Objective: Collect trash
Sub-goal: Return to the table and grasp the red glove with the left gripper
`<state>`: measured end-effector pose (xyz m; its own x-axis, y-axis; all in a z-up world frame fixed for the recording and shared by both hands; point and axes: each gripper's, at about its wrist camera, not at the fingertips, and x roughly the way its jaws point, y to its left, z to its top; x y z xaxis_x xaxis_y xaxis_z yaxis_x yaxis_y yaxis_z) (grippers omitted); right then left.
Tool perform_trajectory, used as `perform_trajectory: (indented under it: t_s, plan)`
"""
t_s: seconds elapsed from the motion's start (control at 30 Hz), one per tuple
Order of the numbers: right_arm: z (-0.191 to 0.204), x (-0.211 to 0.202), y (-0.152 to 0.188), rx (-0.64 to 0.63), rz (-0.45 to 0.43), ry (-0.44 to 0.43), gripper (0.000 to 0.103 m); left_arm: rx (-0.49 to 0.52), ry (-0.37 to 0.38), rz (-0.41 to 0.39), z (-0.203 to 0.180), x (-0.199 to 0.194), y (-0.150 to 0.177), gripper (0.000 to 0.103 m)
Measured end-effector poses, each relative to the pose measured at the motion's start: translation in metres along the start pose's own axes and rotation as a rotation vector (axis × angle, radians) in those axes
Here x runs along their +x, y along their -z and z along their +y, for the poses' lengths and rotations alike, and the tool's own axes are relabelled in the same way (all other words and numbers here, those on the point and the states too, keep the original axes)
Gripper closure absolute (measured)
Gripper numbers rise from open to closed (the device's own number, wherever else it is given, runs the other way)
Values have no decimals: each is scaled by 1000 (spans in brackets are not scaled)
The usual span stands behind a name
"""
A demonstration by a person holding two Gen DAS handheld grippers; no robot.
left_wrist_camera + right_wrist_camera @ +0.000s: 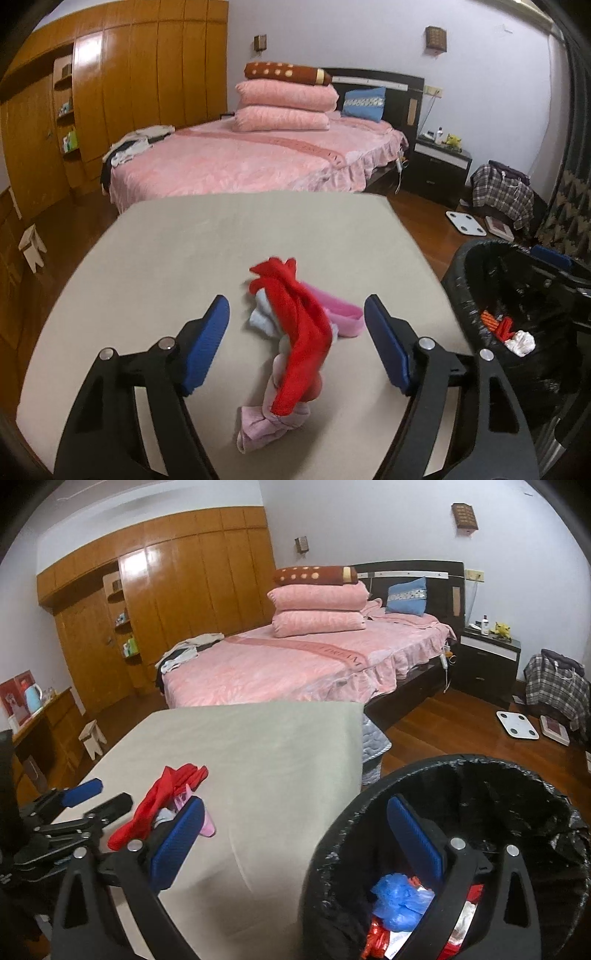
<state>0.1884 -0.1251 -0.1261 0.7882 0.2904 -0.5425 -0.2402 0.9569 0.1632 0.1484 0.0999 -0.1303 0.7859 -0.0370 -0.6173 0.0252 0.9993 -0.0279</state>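
A heap of cloths lies on the beige table [221,240]: a red cloth [306,332] on top, with a pink piece [343,314], a light blue piece [262,317] and a knotted pale pink piece [266,421] under it. My left gripper [295,300] is open astride the heap, and its blue pads stand clear of the cloth on both sides. A black-bagged trash bin [465,295] stands at the table's right edge. My right gripper [295,800] is open, with one finger over the table and the other over the bin [332,830]. Nothing is held. The red cloth [162,797] and the left gripper [109,794] show at left.
The bin holds a blue plastic bag [400,901], red wrappers and crumpled white paper [521,341]. Beyond the table are a pink bed [258,162], a dark nightstand [487,661], a white scale [517,725] on the wooden floor and a small stool [92,736].
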Motion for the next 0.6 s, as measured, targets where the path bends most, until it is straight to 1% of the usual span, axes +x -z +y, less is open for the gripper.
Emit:
perform_trajectory:
  t_s: [0.1,0.17,0.2,0.23,0.27,0.3,0.33,0.37,0.4,0.47,0.5,0.53,0.6]
  plan:
    - [2,4,2,-6,9,-3,6,-6,3,31,0,15,5,37]
    - [2,8,2,-8,17,-4,6,-9,13,54,0,24,7,45]
    - [2,9,2,-10,19,-4,6,-11,15,65,0,29,8,46]
    - [2,11,2,-11,23,-3,6,-11,19,77,0,33,9,52]
    - [2,12,2,-12,25,-4,6,-11,25,88,1,37,10,60]
    - [3,13,2,-13,27,-5,6,-12,28,94,1,39,11,64]
    - [4,15,1,-15,28,-6,6,-13,34,97,1,40,12,72]
    - [5,17,1,-19,31,-7,6,-15,41,96,1,40,12,77]
    - [6,18,1,-21,33,-7,6,-13,43,90,1,39,11,79]
    - [8,21,1,-27,35,-11,6,-11,55,81,2,37,10,88]
    - [10,22,0,-30,35,-16,6,-13,61,80,3,36,10,90]
    - [12,22,0,-34,34,-19,6,-18,63,78,4,35,10,95]
    - [15,23,-1,-41,32,-25,6,-28,66,66,6,31,9,96]
